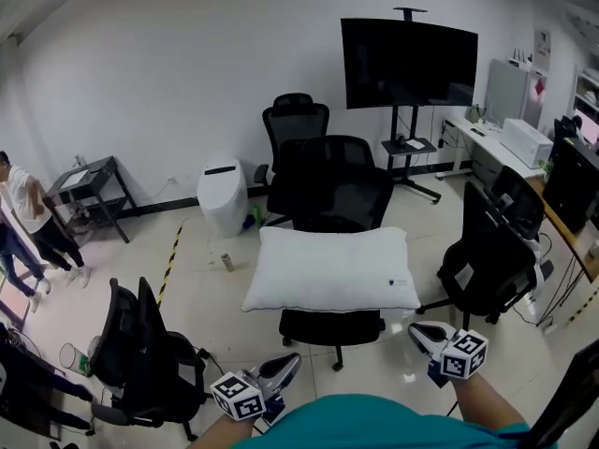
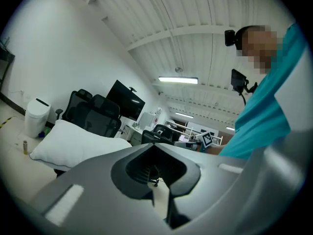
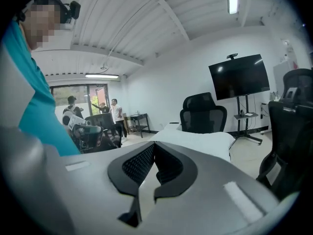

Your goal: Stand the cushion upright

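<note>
A white cushion lies flat on the seat of a black office chair in the middle of the head view. It also shows in the left gripper view as the cushion and in the right gripper view as the cushion. My left gripper is low at the left, short of the chair, shut and holding nothing. My right gripper is low at the right, also shut and holding nothing. Neither touches the cushion.
Black office chairs stand at the left, at the right and behind. A white bin, a screen on a stand, a desk and a small rack line the back. A person stands far left.
</note>
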Tool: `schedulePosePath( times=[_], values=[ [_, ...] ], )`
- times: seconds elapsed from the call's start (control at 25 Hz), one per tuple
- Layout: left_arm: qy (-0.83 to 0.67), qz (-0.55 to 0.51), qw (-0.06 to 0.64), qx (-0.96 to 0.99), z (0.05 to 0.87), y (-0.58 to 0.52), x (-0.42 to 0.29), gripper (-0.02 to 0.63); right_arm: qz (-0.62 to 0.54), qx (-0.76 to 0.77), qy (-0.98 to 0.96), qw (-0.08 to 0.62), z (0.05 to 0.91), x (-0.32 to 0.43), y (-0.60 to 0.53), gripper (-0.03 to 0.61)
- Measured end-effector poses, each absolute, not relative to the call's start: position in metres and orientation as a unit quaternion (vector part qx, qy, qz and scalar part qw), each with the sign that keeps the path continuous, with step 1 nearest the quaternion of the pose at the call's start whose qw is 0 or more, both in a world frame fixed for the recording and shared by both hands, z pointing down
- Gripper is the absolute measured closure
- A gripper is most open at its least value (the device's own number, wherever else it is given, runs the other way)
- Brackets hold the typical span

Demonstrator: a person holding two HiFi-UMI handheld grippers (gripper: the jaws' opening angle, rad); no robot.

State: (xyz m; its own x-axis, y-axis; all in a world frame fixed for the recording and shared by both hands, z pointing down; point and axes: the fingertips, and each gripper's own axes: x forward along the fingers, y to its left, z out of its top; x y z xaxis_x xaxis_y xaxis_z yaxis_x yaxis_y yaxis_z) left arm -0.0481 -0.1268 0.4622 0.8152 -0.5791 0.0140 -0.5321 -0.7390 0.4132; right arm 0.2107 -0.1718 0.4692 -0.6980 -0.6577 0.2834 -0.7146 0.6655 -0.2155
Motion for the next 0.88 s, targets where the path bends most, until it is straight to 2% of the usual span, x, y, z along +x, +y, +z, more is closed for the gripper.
schedulePosePath(
  times=[0.16, 0.48, 0.68, 0.84, 0.88],
  values=[
    [-0.289, -0.045, 0.197, 0.936, 0.462, -0.194, -0.060, 0.601, 0.162, 0.399, -0.898, 0.085, 0.466, 0.209, -0.230, 0.574],
    [-0.350, -0.015, 0.199, 0.915, 0.475, -0.306, -0.050, 0.601, 0.198, 0.389, -0.896, 0.088, 0.499, 0.263, -0.349, 0.510],
    [-0.430, 0.044, 0.205, 0.878, 0.488, -0.373, -0.056, 0.561, 0.254, 0.347, -0.896, 0.109, 0.535, 0.301, -0.441, 0.389],
    [-0.467, 0.104, 0.218, 0.851, 0.508, -0.414, -0.085, 0.467, 0.315, 0.337, -0.876, 0.144, 0.588, 0.317, -0.496, 0.243],
    [-0.471, 0.117, 0.223, 0.846, 0.516, -0.425, -0.094, 0.456, 0.336, 0.336, -0.867, 0.149, 0.602, 0.320, -0.504, 0.224]
  ],
)
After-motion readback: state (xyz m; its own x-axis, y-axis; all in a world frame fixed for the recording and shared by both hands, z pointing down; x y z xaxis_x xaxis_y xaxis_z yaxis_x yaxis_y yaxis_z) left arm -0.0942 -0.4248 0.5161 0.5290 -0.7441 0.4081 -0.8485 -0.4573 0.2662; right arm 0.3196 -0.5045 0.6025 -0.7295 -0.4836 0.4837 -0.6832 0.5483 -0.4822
